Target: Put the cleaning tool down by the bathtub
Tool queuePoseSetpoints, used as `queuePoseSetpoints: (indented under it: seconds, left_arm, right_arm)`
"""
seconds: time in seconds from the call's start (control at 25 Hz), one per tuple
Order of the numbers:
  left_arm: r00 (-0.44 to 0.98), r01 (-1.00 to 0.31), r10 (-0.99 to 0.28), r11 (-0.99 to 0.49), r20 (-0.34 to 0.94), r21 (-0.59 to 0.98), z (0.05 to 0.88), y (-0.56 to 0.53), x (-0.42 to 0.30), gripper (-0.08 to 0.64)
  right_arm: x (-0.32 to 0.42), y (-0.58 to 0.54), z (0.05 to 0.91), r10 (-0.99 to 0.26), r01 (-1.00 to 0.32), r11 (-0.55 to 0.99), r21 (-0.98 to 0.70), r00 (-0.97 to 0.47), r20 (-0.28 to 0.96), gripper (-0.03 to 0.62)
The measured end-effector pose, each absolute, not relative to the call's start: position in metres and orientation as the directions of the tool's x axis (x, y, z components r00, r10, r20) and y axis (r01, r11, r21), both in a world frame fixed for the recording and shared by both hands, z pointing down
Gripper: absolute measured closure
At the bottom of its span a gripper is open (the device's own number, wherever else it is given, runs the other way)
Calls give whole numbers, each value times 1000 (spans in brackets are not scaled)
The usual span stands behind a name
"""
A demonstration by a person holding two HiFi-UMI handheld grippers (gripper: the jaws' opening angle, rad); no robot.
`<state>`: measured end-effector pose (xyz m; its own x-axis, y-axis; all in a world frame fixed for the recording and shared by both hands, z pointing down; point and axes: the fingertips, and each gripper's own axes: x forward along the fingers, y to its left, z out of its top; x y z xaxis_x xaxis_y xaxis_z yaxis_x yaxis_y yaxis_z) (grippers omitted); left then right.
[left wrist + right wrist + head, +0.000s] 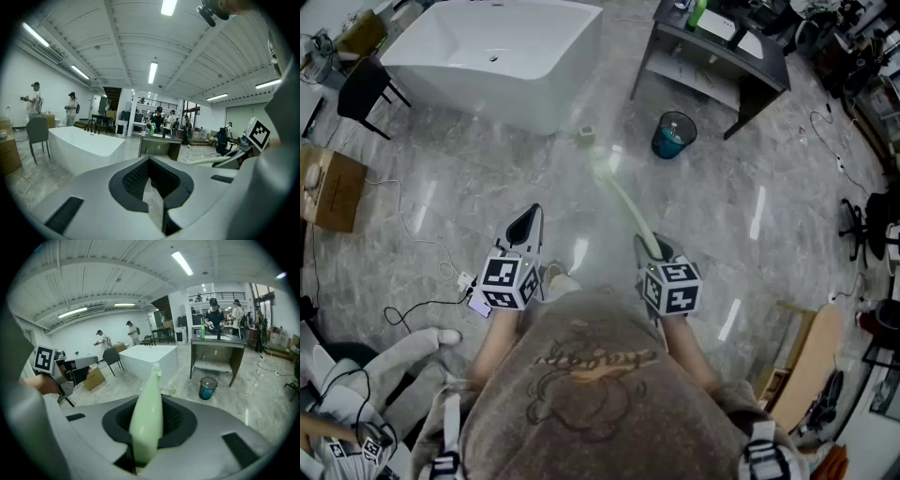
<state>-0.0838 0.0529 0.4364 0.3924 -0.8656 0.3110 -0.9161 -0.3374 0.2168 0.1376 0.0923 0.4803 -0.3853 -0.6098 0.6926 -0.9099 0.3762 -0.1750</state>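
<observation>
**Head view.** The right claw is clamped on the handle end of the pale green tool. The tool runs out ahead of that claw toward the tub, with its far end low near the floor. The tub stands well ahead and to the left of the claw, with open floor between. I judge the task about half done: the tool is in hand and pointed the right way, but it is not yet carried over, set on the floor by the tub or let go. The left claw hangs level with the right one, off to its left, and carries nothing. The tub looks empty, with only its drain showing. A bin ahead and slightly right of the right claw has a blue liner; what else it holds I cannot tell.

**Left gripper view.** The left claw stands narrowly apart, with bare floor showing through the gap. The tub is ahead and to its left, and the tool shows off to its right.

**Right gripper view.** The right claw grips the tool, which rises straight out of the jaws toward the tub ahead. The bin sits ahead and to the right.
</observation>
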Motion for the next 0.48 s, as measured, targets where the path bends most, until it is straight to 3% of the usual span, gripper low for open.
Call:
queuePoseSetpoints:
  seconds: [0.48]
  left_arm:
    - [447,-892,-836,-390,318,230,439,55,-83,554]
  right_arm:
    - [128,87,474,-625,-909,368,-197,-398,671,515]
